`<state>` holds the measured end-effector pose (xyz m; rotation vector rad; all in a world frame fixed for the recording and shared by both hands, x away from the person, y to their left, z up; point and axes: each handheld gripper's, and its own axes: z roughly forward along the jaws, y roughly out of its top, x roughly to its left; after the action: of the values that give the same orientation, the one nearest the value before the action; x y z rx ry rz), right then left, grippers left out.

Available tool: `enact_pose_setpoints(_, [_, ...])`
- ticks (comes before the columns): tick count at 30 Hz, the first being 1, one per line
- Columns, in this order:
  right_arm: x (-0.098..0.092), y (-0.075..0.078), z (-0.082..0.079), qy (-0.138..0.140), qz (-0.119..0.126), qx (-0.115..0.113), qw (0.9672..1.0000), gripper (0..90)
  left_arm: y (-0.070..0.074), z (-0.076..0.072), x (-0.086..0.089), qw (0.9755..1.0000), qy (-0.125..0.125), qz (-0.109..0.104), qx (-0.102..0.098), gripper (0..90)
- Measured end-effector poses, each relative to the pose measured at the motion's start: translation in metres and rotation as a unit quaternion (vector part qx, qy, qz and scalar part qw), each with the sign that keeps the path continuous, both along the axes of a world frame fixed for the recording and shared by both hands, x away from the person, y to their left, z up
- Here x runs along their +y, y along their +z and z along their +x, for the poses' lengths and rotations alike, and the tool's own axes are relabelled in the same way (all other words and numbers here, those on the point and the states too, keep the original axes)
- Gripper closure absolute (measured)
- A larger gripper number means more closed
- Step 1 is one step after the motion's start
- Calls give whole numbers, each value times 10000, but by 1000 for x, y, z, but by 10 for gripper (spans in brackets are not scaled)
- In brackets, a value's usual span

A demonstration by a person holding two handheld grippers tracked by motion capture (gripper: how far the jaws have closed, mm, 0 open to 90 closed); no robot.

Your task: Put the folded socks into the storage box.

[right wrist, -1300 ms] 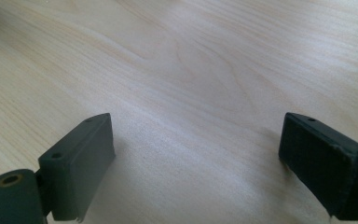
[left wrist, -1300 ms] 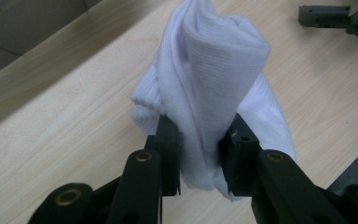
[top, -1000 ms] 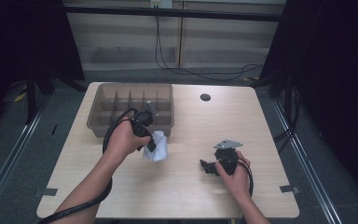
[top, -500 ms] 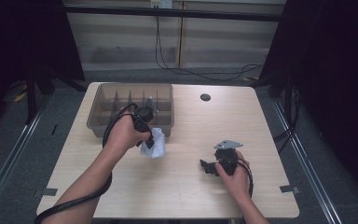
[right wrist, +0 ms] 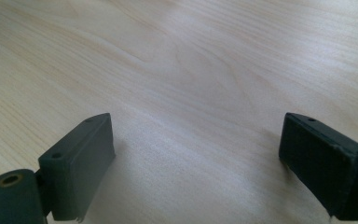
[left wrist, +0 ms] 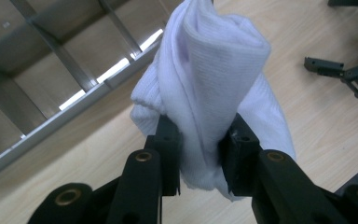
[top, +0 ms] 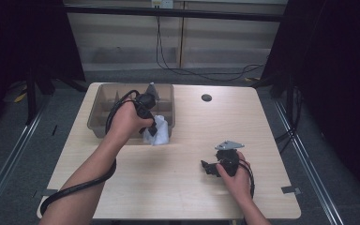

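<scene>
The left gripper [left wrist: 200,161] squeezes a white sock [left wrist: 209,88] between its fingers [left wrist: 168,154], above the counter [top: 178,187] beside the bin [top: 104,101]. The right gripper [right wrist: 196,168] rests with its fingers wide apart.

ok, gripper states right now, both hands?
Left gripper: shut on the white cloth, held beside the divided bin.
Right gripper: open, nothing between its jaws, low over the table.
</scene>
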<state>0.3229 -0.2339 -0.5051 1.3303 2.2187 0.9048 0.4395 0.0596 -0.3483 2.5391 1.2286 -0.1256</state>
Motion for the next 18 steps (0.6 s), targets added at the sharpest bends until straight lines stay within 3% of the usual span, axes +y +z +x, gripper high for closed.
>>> enact_pose_setpoints(18, [0, 0, -1, 9, 4, 5, 10000, 98, 2, 28, -10, 9998, 163, -10, -79, 708])
